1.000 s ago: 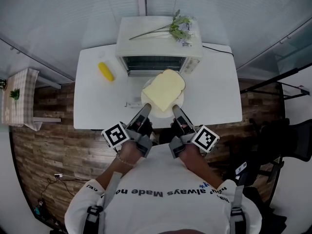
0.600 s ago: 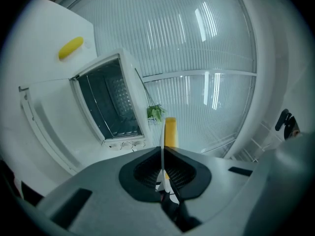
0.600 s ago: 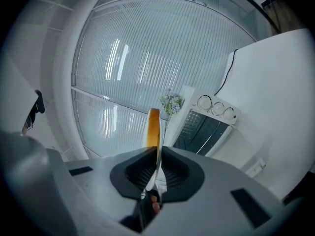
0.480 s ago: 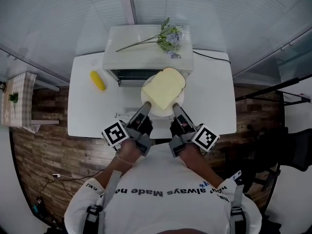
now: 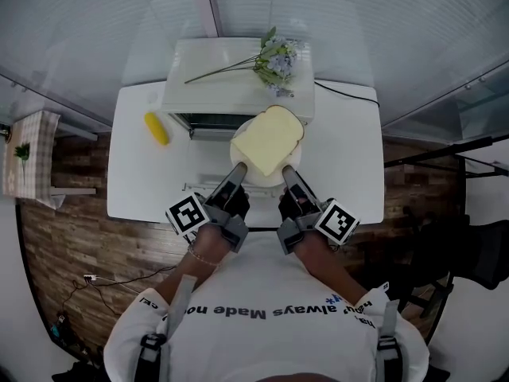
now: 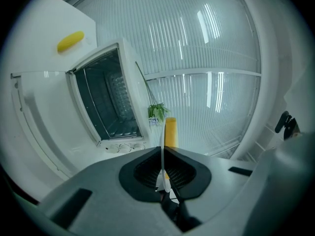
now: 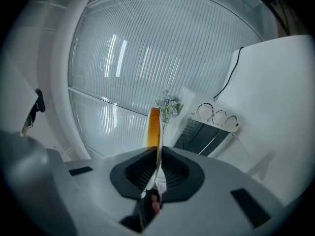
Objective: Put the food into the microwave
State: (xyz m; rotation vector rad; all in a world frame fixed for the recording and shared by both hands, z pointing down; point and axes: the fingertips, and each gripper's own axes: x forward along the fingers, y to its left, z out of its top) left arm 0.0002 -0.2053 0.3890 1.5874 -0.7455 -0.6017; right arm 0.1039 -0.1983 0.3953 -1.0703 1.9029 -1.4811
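Note:
A white plate [image 5: 274, 177] carrying a pale yellow slice of bread [image 5: 267, 140] is held up over the white table [image 5: 135, 189]. My left gripper [image 5: 238, 170] is shut on its near-left rim and my right gripper [image 5: 289, 172] on its near-right rim. The white microwave [image 5: 238, 74] stands at the table's back, cavity [image 5: 213, 122] open and door [image 5: 208, 161] folded down towards me. The plate hangs just right of that opening. In the left gripper view the plate's rim [image 6: 163, 163] runs edge-on between the jaws, the bread [image 6: 170, 132] beyond it and the cavity [image 6: 106, 102] ahead on the left.
A yellow corn cob [image 5: 157, 127] lies on the table left of the microwave. A spray of flowers [image 5: 270, 54] rests on the microwave's top. A black cable [image 5: 350, 94] runs off behind it at the right. Wooden floor surrounds the table.
Both grippers keep their hold on the plate. The table and microwave have slid left in the head view, and the bread now overlaps the microwave's front right corner more.

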